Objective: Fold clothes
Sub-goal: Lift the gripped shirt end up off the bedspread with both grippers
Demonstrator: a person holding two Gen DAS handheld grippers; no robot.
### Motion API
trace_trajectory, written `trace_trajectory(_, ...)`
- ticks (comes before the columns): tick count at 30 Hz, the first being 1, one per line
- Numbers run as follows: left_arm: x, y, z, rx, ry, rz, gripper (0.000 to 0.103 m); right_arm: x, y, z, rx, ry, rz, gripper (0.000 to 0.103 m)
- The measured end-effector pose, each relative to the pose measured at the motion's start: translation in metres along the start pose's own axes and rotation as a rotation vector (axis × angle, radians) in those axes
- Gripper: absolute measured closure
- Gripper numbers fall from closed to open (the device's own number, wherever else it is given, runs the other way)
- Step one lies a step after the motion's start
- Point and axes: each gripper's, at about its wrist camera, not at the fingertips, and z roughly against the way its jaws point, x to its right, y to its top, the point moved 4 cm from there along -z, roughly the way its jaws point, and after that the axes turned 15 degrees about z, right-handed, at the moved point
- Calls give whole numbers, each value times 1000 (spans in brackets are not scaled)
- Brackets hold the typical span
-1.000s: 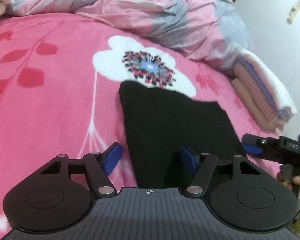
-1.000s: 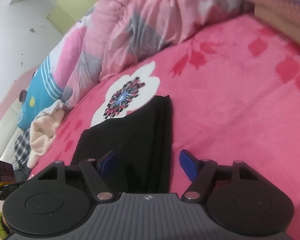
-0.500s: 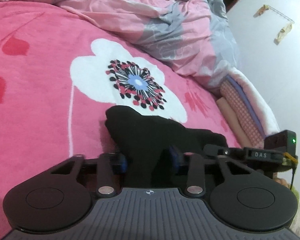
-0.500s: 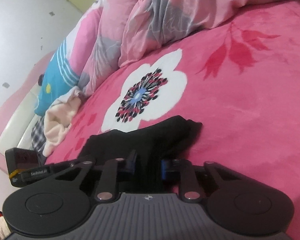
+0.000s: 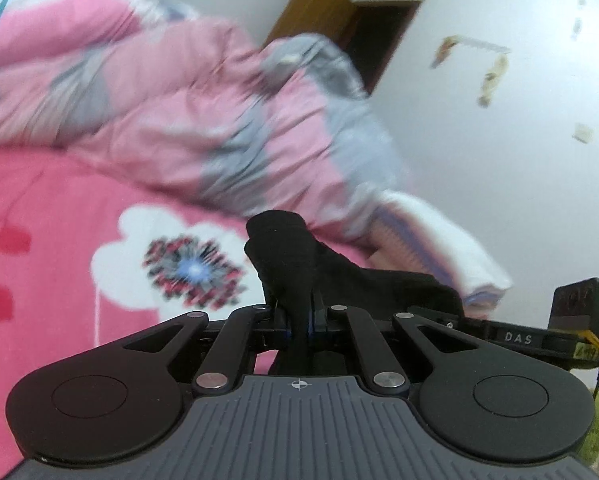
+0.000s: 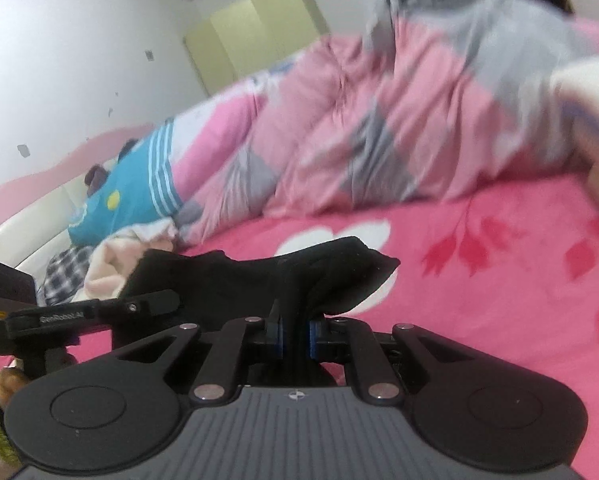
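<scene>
A folded black garment [image 5: 295, 256] hangs lifted above the pink bed. In the left wrist view my left gripper [image 5: 298, 326] is shut on one near edge of it, cloth bunched up past the blue pads. The right wrist view shows my right gripper [image 6: 294, 334] shut on the other near edge of the black garment [image 6: 331, 276], which stretches left toward the other gripper [image 6: 99, 308]. From the left wrist view, the right gripper's body [image 5: 511, 336] shows at the right edge. The garment's lower part is hidden behind the gripper bodies.
The pink flowered bedspread [image 5: 51, 240] lies below. A pink and grey quilt [image 5: 179, 120] is heaped at the back. Folded clothes [image 5: 439, 240] are stacked at the right by the white wall. A blue striped cloth [image 6: 139, 184] and a cream garment [image 6: 111, 260] lie at the left.
Both grippers have shut tighter on the black garment and lifted it off the bed, tilting upward. A second ago both were open over the flat garment.
</scene>
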Motion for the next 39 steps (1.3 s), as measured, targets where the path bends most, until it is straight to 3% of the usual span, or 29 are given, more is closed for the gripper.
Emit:
trace_trajectory(9,95,0,44,91,-134,-149,99,-25,18,103,215,-125,67,93)
trace_trajectory(14,150,-3,37,113,-231,-229,99,-15,40,158,321,-212,123,93)
trace_trajectory(21,228,6,-23,113,-340,-294,99,36,93,218,403,-382,222,93)
trace_trajectory(27,281,34,-96,118,-403,-290,99,96,148,243,430,-524,298,93)
trace_trajectory(33,315,47,-159,112,-451,-306,99,157,183,246,453,-599,302,93)
trace_trajectory(39,321,46,-213,83,-447,-313,99,217,196,225,430,-624,267,93)
